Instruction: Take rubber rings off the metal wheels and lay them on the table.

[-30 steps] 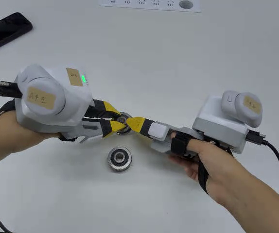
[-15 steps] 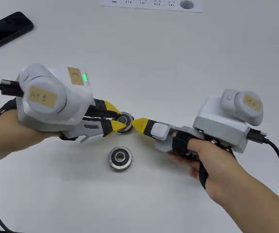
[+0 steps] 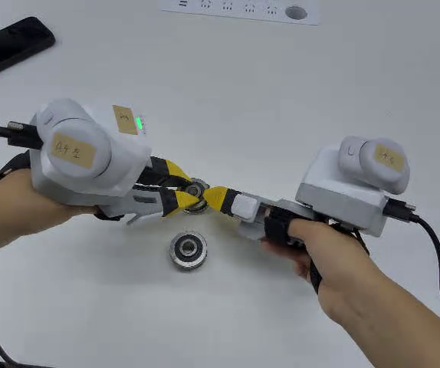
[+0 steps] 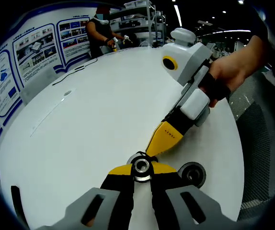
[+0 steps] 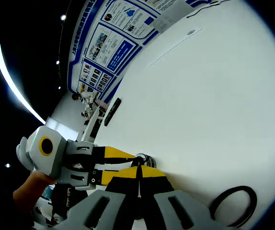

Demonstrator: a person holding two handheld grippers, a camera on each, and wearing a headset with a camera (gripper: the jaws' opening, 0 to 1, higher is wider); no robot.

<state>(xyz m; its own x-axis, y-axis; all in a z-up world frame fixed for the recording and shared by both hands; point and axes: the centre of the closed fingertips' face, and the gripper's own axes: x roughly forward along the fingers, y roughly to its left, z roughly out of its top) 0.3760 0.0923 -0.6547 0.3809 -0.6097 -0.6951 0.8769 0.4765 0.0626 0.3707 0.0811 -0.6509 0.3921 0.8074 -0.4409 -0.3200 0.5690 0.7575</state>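
Note:
My left gripper [image 3: 183, 188] holds a small metal wheel [image 3: 197, 188] just above the white table, its yellow jaws shut on the wheel [image 4: 141, 165]. From the right, my right gripper [image 3: 214, 196] comes in with its yellow jaws shut together and their tips against the wheel's [image 5: 146, 159] rim; whether they pinch rubber there I cannot tell. A second wheel [image 3: 188, 250] with a dark rim lies flat on the table below both grippers, also seen as the second wheel [image 4: 193, 173]. A loose black rubber ring [image 5: 231, 206] lies on the table near my right gripper [image 5: 138, 171].
A black phone [image 3: 9, 47] lies at the far left and a white power strip [image 3: 243, 9] at the table's far edge. Black cables trail from both grippers. The white table [image 3: 281, 100] stretches beyond. A person [image 4: 99, 28] stands far behind.
The right gripper drew back slightly from the held wheel half a second ago and has come back against it. The left gripper and the lying wheel have stayed put.

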